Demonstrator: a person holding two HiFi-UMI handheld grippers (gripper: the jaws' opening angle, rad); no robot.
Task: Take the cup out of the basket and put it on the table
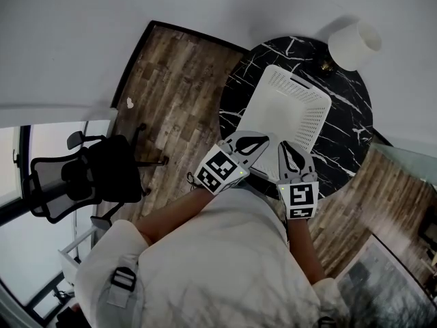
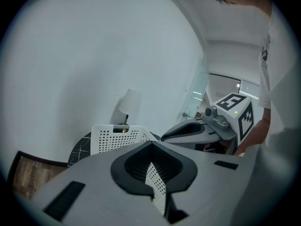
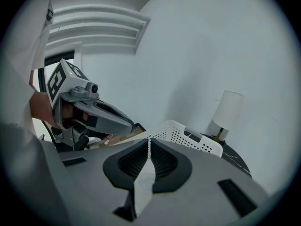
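A white perforated basket [image 1: 287, 111] stands on the round black marble table [image 1: 345, 139]; I see no cup in any view, and what lies inside the basket is not discernible. My left gripper [image 1: 265, 141] and right gripper [image 1: 285, 147] hover side by side over the table's near edge, close to my chest, both pointing at the basket's near rim. Each has its jaws together with nothing between them. In the left gripper view the basket [image 2: 113, 136] lies ahead of the left gripper [image 2: 151, 147], with the right gripper [image 2: 188, 130] beside it. In the right gripper view the basket [image 3: 188, 135] sits beyond the right gripper [image 3: 149, 142].
A white-shaded lamp [image 1: 354, 43] stands at the table's far side behind the basket. A black office chair [image 1: 89, 173] is on the wooden floor [image 1: 171, 94] to the left. White walls enclose the corner.
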